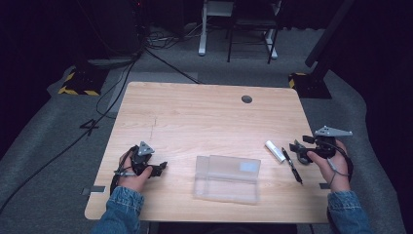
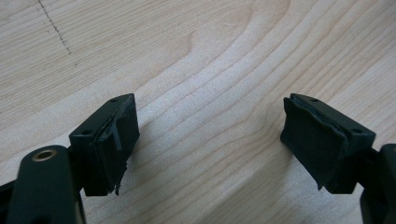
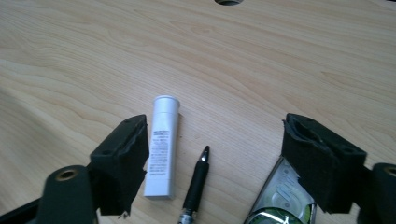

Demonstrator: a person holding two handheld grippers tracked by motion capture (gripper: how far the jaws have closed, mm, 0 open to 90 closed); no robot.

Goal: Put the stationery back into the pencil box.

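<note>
High view: a light wooden tabletop with a person's two denim-sleeved forearms entering from the near edge, one claw in each hand. At the left, the left claw lies low over bare wood near the front edge, pointing toward the middle of the tabletop. At the right, the right claw is held just beside three small things: a white tube, a black pen lying close beside that tube, and a roll of tape directly under the hand. A clear plastic case, closed and lying flat, sits between the two hands near the front edge, well apart from both claws. A round cable hole marks the far side of the tabletop. Left gripper view: the left claw stands moderately wide, with nothing but wood grain between its black pads. Right gripper view: the right claw stands wide over the white tube and the black pen (tip pointing away from the camera), gripping neither; the tape roll shows beneath the right-hand pad, partly hidden.
</note>
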